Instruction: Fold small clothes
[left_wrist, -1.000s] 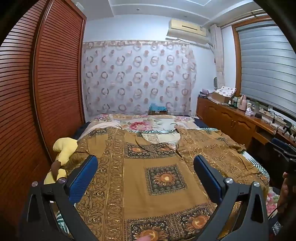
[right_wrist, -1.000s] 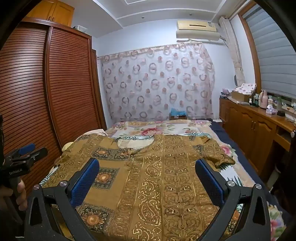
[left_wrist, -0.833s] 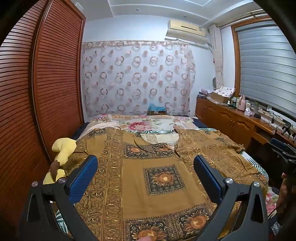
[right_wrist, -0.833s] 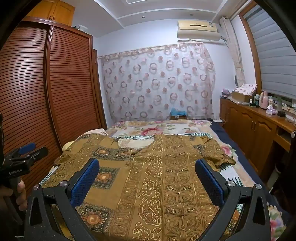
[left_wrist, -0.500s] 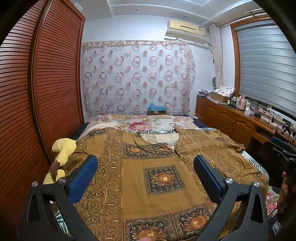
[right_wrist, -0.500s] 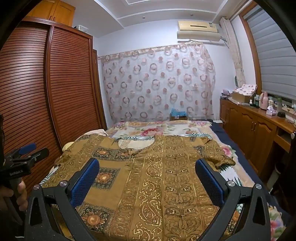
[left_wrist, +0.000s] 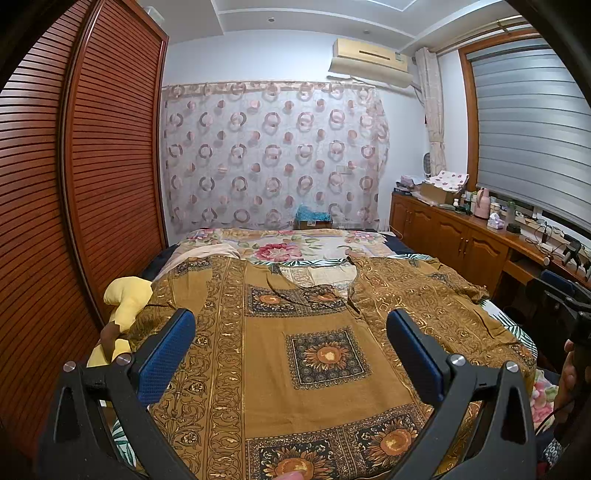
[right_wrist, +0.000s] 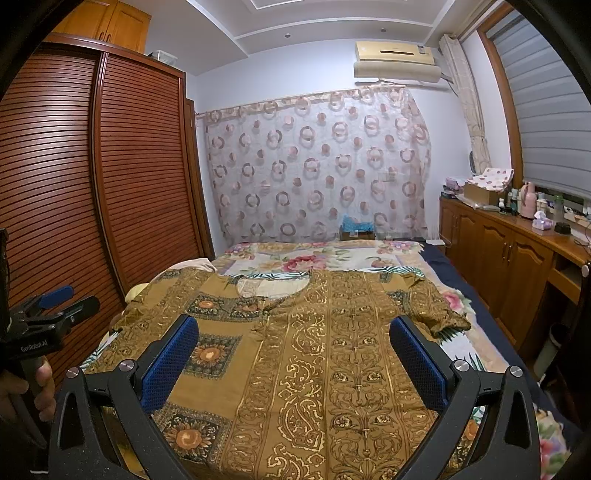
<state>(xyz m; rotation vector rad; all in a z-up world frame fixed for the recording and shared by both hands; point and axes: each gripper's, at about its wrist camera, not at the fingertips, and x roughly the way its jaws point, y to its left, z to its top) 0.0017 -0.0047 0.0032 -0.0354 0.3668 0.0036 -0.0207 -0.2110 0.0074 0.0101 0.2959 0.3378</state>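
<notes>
A brown and gold patterned shirt (left_wrist: 295, 354) lies spread flat on the bed, collar toward the far end, sleeves out to both sides; it also shows in the right wrist view (right_wrist: 314, 354). My left gripper (left_wrist: 290, 325) is open and empty, held above the shirt's lower middle. My right gripper (right_wrist: 293, 330) is open and empty above the shirt's right half. The left gripper also shows at the left edge of the right wrist view (right_wrist: 55, 306). The right gripper shows dimly at the right edge of the left wrist view (left_wrist: 561, 295).
The bed has a floral sheet (left_wrist: 295, 247). A yellow plush toy (left_wrist: 125, 299) lies at the bed's left edge beside the slatted wooden wardrobe (left_wrist: 92, 184). A wooden sideboard (left_wrist: 461, 243) with small items runs along the right wall. A patterned curtain (right_wrist: 317, 162) hangs behind the bed.
</notes>
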